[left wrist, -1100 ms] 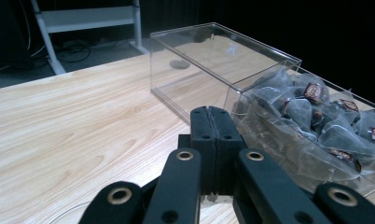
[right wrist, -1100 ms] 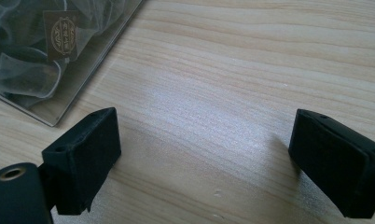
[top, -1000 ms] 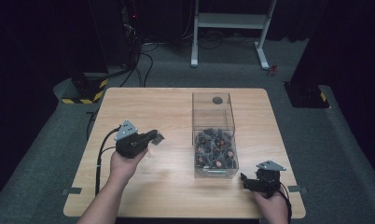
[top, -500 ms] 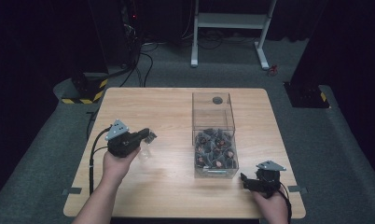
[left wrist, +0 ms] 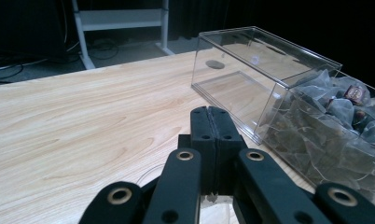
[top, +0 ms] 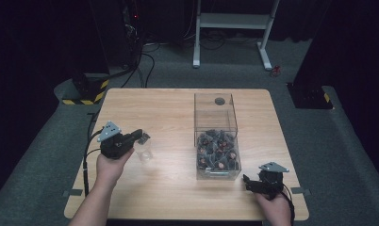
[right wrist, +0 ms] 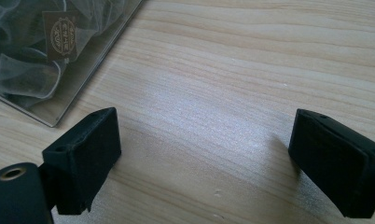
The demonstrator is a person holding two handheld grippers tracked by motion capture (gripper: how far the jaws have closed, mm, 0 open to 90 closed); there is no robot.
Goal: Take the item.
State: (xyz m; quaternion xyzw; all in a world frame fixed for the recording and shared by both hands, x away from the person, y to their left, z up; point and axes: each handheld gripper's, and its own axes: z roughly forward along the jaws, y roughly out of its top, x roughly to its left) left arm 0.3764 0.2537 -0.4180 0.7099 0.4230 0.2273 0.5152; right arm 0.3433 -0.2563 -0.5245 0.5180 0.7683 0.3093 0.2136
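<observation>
My left gripper (top: 142,137) is over the left half of the wooden table (top: 168,113), shut on the rim of a small clear plastic cup (top: 143,151) that hangs under its jaws. In the left gripper view the jaws (left wrist: 212,116) are pressed together and a sliver of the clear rim (left wrist: 212,199) shows below them. My right gripper (top: 248,181) rests near the table's front right corner, open, with bare wood between its jaws (right wrist: 206,126). A clear rectangular box (top: 215,109) stands right of centre, its near half heaped with mesh tea bags (top: 218,151).
The box's far half is bare, with a dark round spot (top: 219,100) at its far end. In the right gripper view the box's corner and a labelled tea bag (right wrist: 59,35) lie at the upper left. A white metal frame (top: 234,21) stands beyond the table.
My left gripper has moved left, away from the box, carrying the cup with it. The right gripper has stayed put.
</observation>
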